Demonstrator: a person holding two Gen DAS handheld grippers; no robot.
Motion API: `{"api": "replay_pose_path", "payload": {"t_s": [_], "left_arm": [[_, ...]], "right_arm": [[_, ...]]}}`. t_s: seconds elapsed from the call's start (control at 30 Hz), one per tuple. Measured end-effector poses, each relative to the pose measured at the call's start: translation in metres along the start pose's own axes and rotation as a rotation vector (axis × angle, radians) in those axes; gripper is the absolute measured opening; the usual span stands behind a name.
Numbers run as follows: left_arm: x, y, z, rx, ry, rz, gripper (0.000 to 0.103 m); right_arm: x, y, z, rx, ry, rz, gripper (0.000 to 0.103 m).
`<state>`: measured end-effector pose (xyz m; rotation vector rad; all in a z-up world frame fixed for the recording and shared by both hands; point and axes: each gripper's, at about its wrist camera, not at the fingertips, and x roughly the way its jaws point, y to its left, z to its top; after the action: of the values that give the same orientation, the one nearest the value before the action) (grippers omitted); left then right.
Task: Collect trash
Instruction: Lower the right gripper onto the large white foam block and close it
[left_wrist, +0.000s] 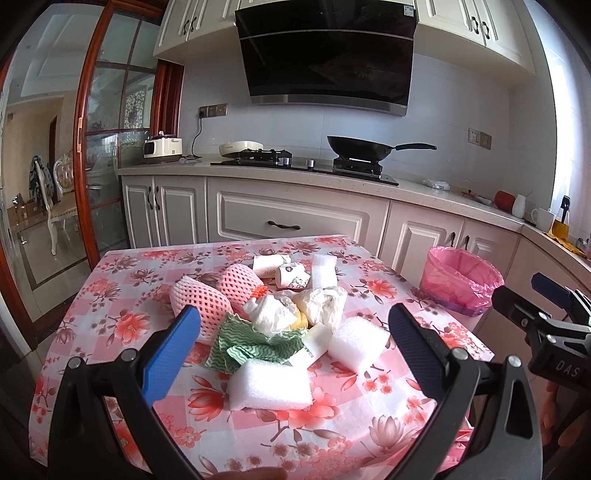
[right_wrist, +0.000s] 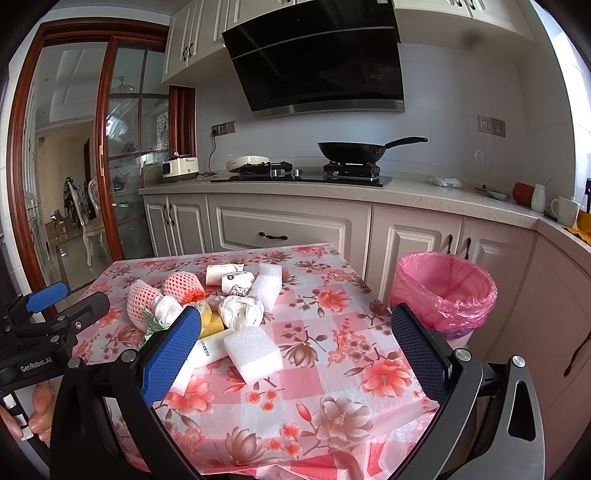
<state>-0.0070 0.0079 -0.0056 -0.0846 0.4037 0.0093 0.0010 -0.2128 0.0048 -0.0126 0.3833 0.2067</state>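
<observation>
A pile of trash lies mid-table: white foam blocks (left_wrist: 269, 384) (right_wrist: 253, 353), two pink foam fruit nets (left_wrist: 201, 299) (right_wrist: 140, 303), crumpled white paper (left_wrist: 271, 313) (right_wrist: 241, 311), a green wavy cloth (left_wrist: 251, 345), paper cups (left_wrist: 291, 275) (right_wrist: 232, 281) and a white tube (left_wrist: 312, 345). A bin with a pink bag (left_wrist: 460, 280) (right_wrist: 443, 293) stands off the table's right side. My left gripper (left_wrist: 295, 354) is open, above the near foam block. My right gripper (right_wrist: 295, 354) is open and empty, over the table's right half.
The table (right_wrist: 332, 369) has a pink floral cloth. Behind it runs a counter with cabinets (left_wrist: 288, 218), a stove with a black wok (left_wrist: 358, 149), a cooker (left_wrist: 162, 147) and cups at the right. A glass sliding door (left_wrist: 107, 147) is at the left.
</observation>
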Motion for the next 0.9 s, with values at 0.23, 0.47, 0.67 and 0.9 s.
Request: {"api": "replay_pose_path", "payload": {"t_s": [0.23,0.47,0.67,0.9], "left_arm": [[0.013,0.024,-0.004,0.007,0.026,0.006,0.099],[0.058,0.077,-0.033,-0.060,0.180,0.090,0.098],[0.094,0.103,-0.069,-0.048,0.328,0.130,0.098],[0.117,0.094,-0.079,-0.100,0.381,-0.005,0.098]], "right_arm": [[0.036,0.006,-0.008,-0.091,0.029,0.011,0.096],[0.124,0.002,-0.035,-0.069,0.236,0.075,0.096],[0.180,0.018,-0.052,-0.100,0.359,0.141,0.096],[0.216,0.038,-0.048,-0.149,0.404,0.240,0.096]]}}
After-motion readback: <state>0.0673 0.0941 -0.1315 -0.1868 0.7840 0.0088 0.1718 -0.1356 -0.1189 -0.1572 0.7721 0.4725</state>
